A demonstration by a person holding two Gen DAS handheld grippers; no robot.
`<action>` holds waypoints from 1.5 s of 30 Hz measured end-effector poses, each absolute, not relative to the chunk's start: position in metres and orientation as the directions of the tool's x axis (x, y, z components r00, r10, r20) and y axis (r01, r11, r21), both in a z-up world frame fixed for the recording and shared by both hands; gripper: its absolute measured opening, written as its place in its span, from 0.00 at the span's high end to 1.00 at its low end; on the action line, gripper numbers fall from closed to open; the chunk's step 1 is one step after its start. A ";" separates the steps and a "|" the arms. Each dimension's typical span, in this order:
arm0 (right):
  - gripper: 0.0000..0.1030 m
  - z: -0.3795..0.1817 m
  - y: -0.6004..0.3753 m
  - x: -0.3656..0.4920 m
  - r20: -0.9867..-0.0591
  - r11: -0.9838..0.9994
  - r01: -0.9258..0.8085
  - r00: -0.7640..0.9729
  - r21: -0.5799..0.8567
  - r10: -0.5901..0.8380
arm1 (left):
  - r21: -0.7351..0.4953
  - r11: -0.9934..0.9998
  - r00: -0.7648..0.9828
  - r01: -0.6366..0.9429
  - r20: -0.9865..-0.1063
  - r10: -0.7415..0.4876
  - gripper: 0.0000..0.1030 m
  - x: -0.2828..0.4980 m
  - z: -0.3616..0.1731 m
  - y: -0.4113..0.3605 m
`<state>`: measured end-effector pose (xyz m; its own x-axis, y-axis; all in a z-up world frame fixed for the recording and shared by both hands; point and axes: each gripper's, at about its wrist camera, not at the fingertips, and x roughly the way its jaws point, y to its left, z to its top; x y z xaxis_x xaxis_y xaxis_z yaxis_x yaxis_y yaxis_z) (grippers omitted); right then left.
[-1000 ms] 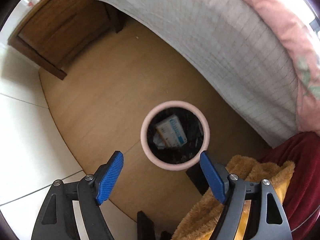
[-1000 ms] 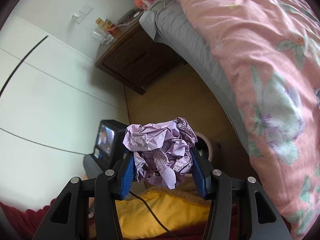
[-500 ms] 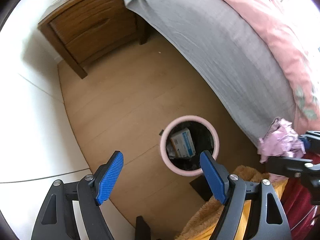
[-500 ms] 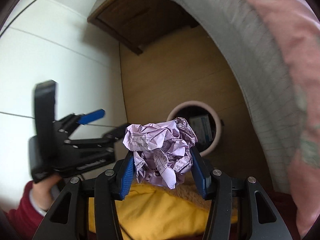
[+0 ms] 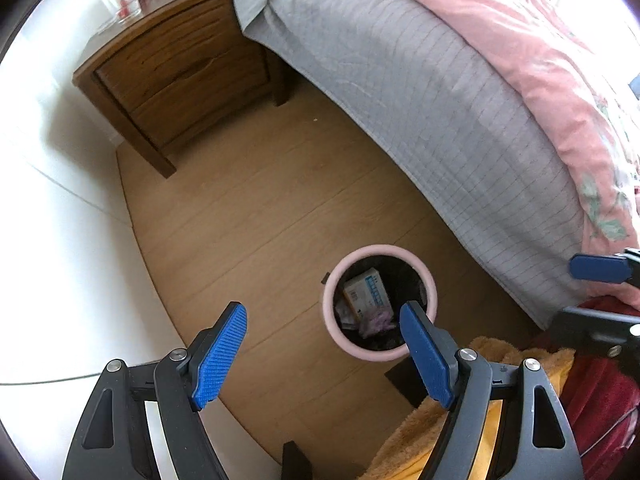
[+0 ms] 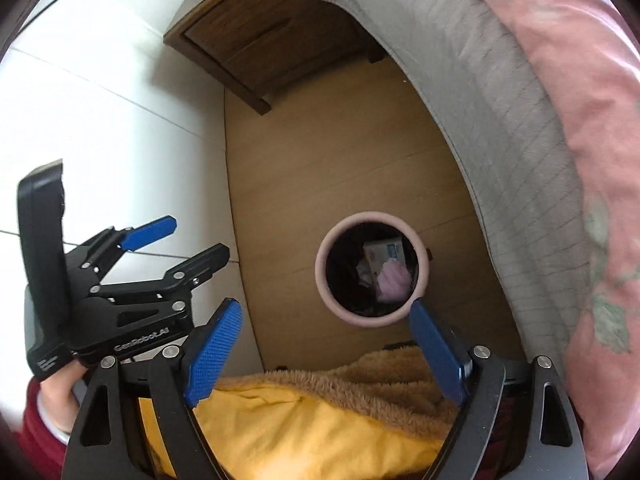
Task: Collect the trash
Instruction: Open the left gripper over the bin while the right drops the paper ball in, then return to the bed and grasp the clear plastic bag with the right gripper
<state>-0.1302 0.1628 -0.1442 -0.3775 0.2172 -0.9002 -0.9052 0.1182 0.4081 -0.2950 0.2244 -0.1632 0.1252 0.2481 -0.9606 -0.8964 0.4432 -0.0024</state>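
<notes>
Right gripper (image 6: 326,354): jaws just opened, empty. Left gripper (image 5: 324,354): apart, empty. Paper ball (image 6: 394,280): inside bin (image 6: 322,276), beside box (image 6: 384,254). Risk: low hands knocking bin, tipping contents out.

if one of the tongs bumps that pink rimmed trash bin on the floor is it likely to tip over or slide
The trash bin looks narrow and tall, so a knock near its rim could tip it. It holds only a box and crumpled paper, so it is probably light. On the smooth wood floor a low push would likely slide it.
</notes>
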 end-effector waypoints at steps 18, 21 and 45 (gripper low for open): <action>0.13 -0.049 0.008 0.050 -0.895 0.630 -0.737 0.076 0.247 0.440 | -0.089 0.771 0.359 -0.631 -0.914 0.189 0.14 -0.122 -0.102 0.183; 0.12 -0.054 -0.005 0.078 -0.901 0.677 -0.700 0.111 0.228 0.419 | -0.095 0.809 0.381 -0.580 -0.910 0.166 0.11 -0.092 -0.090 0.174; 0.13 -0.126 0.037 0.132 -0.931 0.695 -0.658 -0.022 0.288 0.365 | 0.086 0.857 0.364 -0.508 -0.880 0.304 0.04 -0.029 -0.069 0.161</action>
<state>0.1323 0.0367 -0.1264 -0.0220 0.3652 -0.9307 -0.6584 0.6952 0.2884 -0.0294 0.1607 -0.0690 0.3642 0.3040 -0.8803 -0.5079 0.8572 0.0859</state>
